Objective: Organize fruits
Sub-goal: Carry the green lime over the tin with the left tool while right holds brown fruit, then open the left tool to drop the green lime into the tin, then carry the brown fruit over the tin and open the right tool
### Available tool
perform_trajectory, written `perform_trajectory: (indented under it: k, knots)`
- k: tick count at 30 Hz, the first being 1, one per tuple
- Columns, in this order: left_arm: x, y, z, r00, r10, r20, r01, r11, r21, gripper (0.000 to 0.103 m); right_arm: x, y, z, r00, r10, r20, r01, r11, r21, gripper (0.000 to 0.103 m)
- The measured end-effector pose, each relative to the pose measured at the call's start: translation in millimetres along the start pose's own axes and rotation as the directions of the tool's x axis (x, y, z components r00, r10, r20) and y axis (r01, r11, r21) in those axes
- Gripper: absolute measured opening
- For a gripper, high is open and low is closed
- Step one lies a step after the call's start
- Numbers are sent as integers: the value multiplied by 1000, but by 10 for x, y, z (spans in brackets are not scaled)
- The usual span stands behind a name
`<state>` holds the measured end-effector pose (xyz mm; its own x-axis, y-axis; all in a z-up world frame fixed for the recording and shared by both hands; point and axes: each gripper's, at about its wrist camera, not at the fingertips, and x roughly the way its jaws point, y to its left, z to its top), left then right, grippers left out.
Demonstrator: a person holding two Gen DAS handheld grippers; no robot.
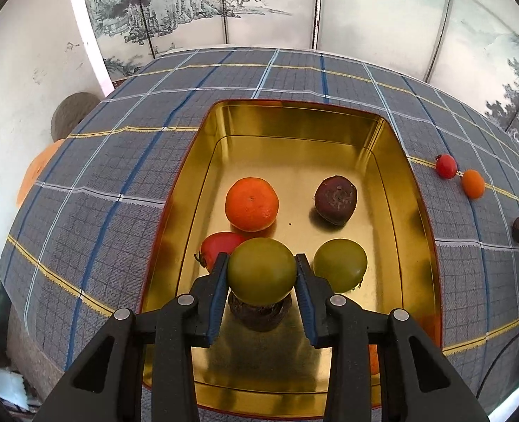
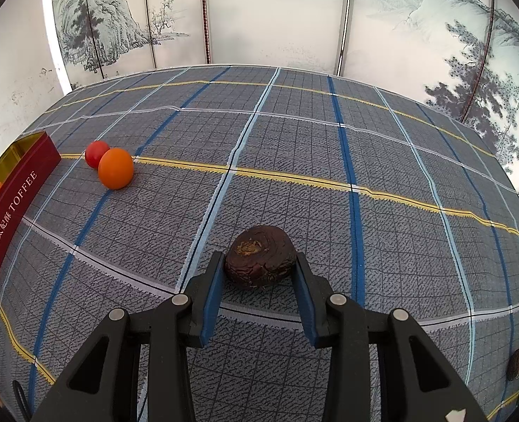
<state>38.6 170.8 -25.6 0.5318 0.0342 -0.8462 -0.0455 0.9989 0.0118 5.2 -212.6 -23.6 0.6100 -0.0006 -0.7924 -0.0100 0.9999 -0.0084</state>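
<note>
Left gripper (image 1: 262, 270) clamps a green fruit (image 1: 261, 272) over the gold tin (image 1: 414, 211); a dark fruit (image 1: 259, 313) sits right beneath it, an orange (image 1: 252, 203) ahead. Right gripper (image 2: 258, 267) pinches a dark brown fruit (image 2: 259, 256) on the plaid cloth (image 2: 294, 140), the tin far left of it.

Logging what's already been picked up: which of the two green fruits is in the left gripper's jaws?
The nearer green fruit, clamped in the left gripper above a dark fruit. The other green fruit lies free on the gold tin floor, to its right.
</note>
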Motion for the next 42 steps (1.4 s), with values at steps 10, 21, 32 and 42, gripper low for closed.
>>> perform_trajectory:
  k: [10, 21, 32, 42]
  knots:
    - [8, 10, -25, 1000, -9, -6, 9, 1000, 16, 45, -3, 7, 1, 1000, -7, 0, 7, 1000, -2, 36]
    - [-215, 33, -109, 996, -6, 89, 4, 1000, 21, 59, -116, 324, 141, 996, 86, -13, -86, 996, 22, 36]
    - [-583, 412, -223, 984, 60, 170, -52, 997, -47, 71, -517, 1786, 477, 919, 393, 16, -380, 899, -218, 35]
    - [-651, 779, -440, 982, 138, 126, -120, 983, -138, 71, -353, 2816, 499, 889, 452, -74, -444, 810, -383, 36]
